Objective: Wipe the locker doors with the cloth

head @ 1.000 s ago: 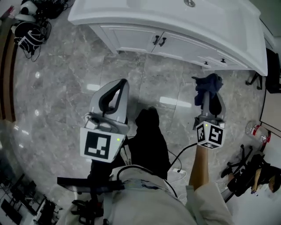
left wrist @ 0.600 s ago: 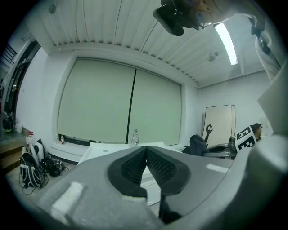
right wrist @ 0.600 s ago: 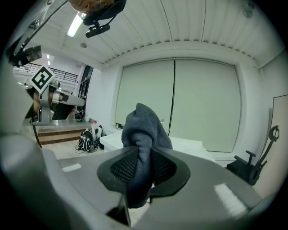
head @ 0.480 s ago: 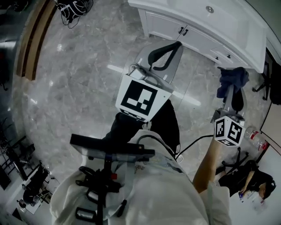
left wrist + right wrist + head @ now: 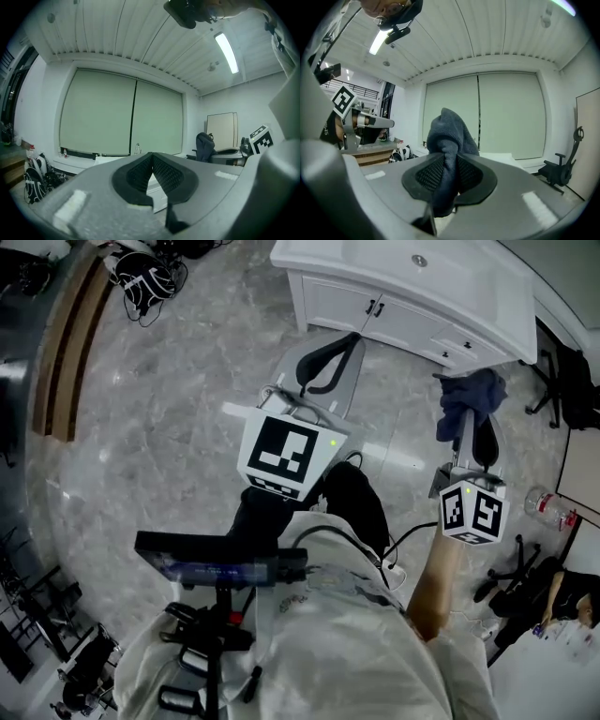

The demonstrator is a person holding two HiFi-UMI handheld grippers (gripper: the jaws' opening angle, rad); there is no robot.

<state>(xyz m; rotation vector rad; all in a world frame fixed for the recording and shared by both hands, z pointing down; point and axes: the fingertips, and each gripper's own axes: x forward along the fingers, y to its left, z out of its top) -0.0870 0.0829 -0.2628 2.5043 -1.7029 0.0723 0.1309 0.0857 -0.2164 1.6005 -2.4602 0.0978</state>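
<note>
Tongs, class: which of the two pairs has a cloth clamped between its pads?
The right tongs: they grip the dark blue cloth and have just been closing further on it. The left tongs are shut on nothing.

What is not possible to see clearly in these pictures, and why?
Cabinet doors: head view, seen steeply from above and small; dirt on them cannot be judged.
Same doors, left gripper view: mostly hidden behind the left gripper.
Cloth: right gripper view, lower part hidden by the right gripper, whose jaws have just been closing on it.
Bottle on the floor: head view, too small to read any label.
</note>
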